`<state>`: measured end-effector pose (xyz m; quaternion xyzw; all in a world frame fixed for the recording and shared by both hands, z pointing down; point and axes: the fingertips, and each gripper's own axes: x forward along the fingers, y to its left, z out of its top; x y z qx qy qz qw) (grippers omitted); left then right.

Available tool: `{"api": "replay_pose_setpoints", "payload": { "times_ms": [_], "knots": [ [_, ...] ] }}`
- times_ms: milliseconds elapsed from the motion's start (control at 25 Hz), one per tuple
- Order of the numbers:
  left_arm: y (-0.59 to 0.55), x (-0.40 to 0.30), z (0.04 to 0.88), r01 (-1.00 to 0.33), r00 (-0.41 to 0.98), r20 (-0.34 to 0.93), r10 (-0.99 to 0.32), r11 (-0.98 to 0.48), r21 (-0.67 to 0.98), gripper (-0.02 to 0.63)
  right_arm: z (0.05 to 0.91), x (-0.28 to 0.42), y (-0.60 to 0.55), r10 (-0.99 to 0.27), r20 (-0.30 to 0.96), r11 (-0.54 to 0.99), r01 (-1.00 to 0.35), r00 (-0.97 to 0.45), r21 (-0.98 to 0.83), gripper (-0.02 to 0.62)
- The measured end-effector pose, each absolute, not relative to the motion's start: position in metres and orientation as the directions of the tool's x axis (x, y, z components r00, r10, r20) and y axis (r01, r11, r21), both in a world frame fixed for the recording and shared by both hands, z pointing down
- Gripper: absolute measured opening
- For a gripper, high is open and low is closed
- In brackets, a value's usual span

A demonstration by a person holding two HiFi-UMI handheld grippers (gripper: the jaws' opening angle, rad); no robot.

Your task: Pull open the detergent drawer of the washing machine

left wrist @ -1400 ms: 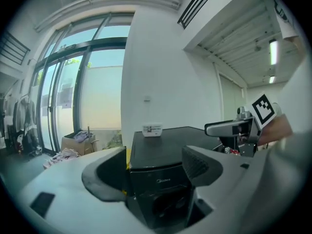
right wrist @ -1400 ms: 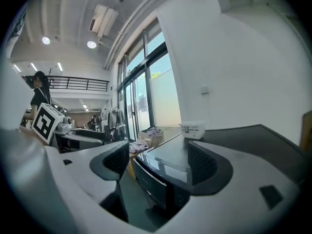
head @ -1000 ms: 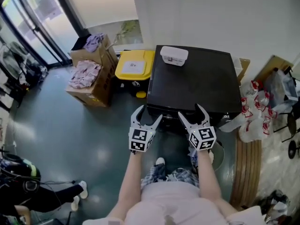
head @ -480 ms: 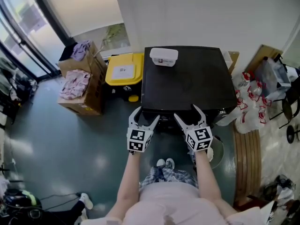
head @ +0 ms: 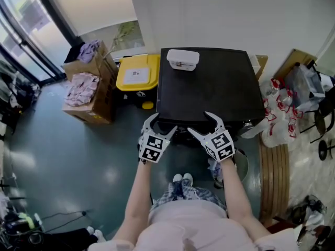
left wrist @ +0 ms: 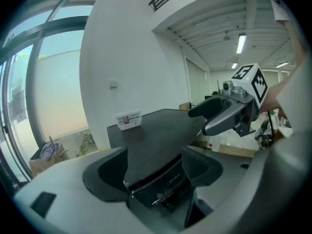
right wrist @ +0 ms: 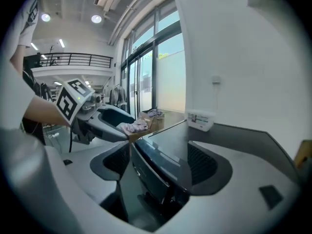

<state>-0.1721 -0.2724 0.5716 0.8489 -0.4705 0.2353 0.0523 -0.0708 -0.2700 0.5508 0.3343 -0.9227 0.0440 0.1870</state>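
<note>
The black washing machine [head: 209,90] stands against the white wall, seen from above. Its dark front panel [left wrist: 157,181] shows between the jaws in the left gripper view, and the same panel [right wrist: 152,173] appears in the right gripper view. I cannot make out the detergent drawer's outline on it. My left gripper [head: 161,125] hangs open at the machine's front left corner. My right gripper [head: 201,123] is open too, just right of it over the front edge. Neither holds anything. A white plastic box [head: 182,59] sits on the lid near the wall.
A yellow-lidded bin [head: 137,73] stands left of the machine, with cardboard boxes of clothes [head: 86,85] beyond it. White bags [head: 280,116] and wooden boards [head: 276,179] crowd the right side. Glass doors [head: 26,30] run along the far left. My legs and shoes [head: 180,181] are below.
Both grippers have moved forward to the machine's front edge and still stand open. The head view has shifted a little, so the machine sits closer.
</note>
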Motion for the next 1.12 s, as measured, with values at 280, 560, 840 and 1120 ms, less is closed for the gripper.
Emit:
{"api": "replay_pose_setpoints", "payload": {
  "times_ms": [280,560,840,1120],
  "knots": [
    [-0.272,-0.154,0.592,-0.670,0.507,0.616,-0.603,-0.725,-0.159,0.345,0.584,-0.099,-0.260,-0.371,0.596,0.917,-0.383,-0.712,0.114,0.364],
    [-0.260,-0.148,0.635,-0.514,0.455,0.793,-0.405,-0.847,-0.138,0.344,0.622,-0.112,-0.245,-0.198,0.770,0.980,-0.144,-0.606,0.138,0.350],
    [-0.257,-0.145,0.657,-0.429,0.396,0.855,-0.334,-0.891,-0.149,0.336,0.647,-0.117,-0.242,-0.157,0.844,0.987,-0.049,-0.514,0.154,0.336],
    [-0.256,-0.143,0.667,-0.391,0.371,0.881,-0.295,-0.910,-0.139,0.308,0.668,-0.111,-0.243,-0.153,0.875,0.988,-0.047,-0.460,0.148,0.325]
  ]
}}
